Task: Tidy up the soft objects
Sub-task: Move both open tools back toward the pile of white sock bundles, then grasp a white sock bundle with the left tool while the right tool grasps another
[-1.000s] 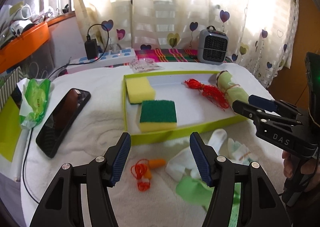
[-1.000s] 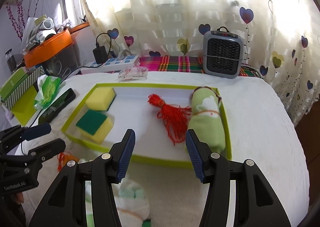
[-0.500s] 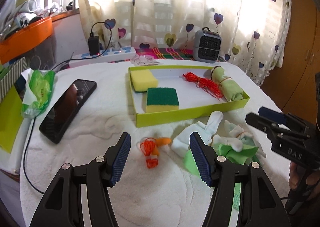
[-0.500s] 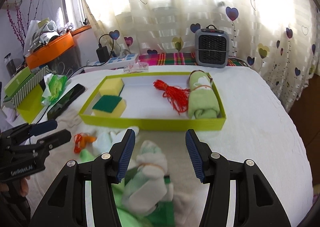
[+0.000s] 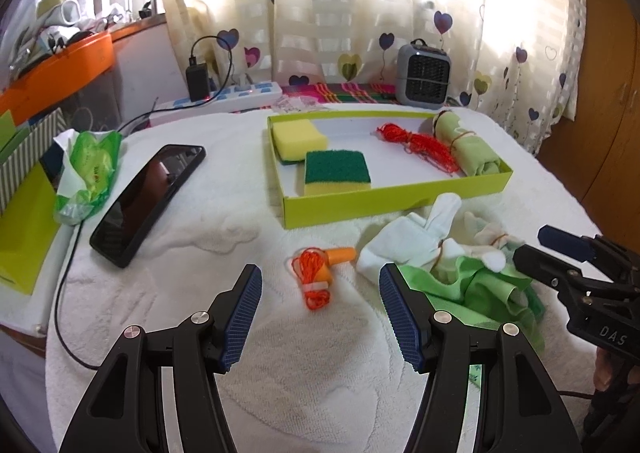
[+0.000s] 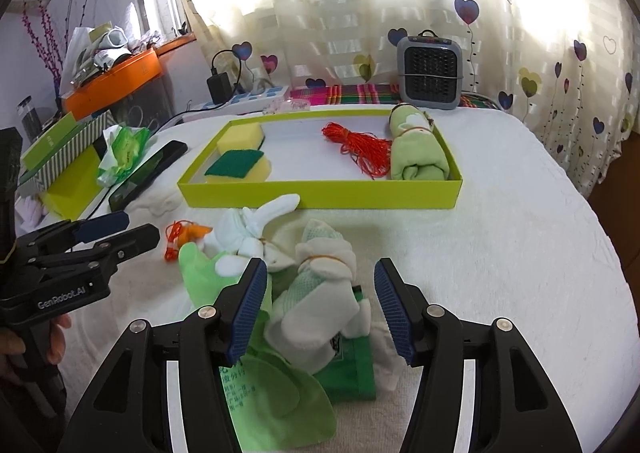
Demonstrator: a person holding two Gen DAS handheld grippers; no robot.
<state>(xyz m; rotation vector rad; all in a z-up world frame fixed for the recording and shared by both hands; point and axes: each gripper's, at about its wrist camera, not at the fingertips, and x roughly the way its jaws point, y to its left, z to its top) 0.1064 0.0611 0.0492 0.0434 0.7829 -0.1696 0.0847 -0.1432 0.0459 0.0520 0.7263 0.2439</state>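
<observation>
Right wrist view: the right gripper (image 6: 320, 305) hangs over a heap of soft things on the white towel-covered bench (image 6: 500, 237), its jaws spread and opening. A rolled white-and-green cloth bundle (image 6: 320, 293) tied with a rubber band lies between the 2 blue pads, touching neither. Under it sits a green packet (image 6: 348, 369) and green cloth (image 6: 276, 405); just beyond lies a white knotted sock bundle (image 6: 252, 229). Further back stands the lime-green tray (image 6: 320, 195), holding 2 sponges (image 6: 240, 165), a red string bundle (image 6: 362, 151) and a rolled green towel (image 6: 416, 151).

In the left wrist view, the left gripper (image 5: 320, 309) is spread wide with nothing between its pads. An orange cord with an orange piece (image 5: 320, 273) lies on the bench just ahead of it, between the fingertips' lines. The sock bundle (image 5: 408, 241) lies ahead and to its right, near the tray (image 5: 392, 201). A black phone (image 5: 148, 197) lies well to the left.
</observation>
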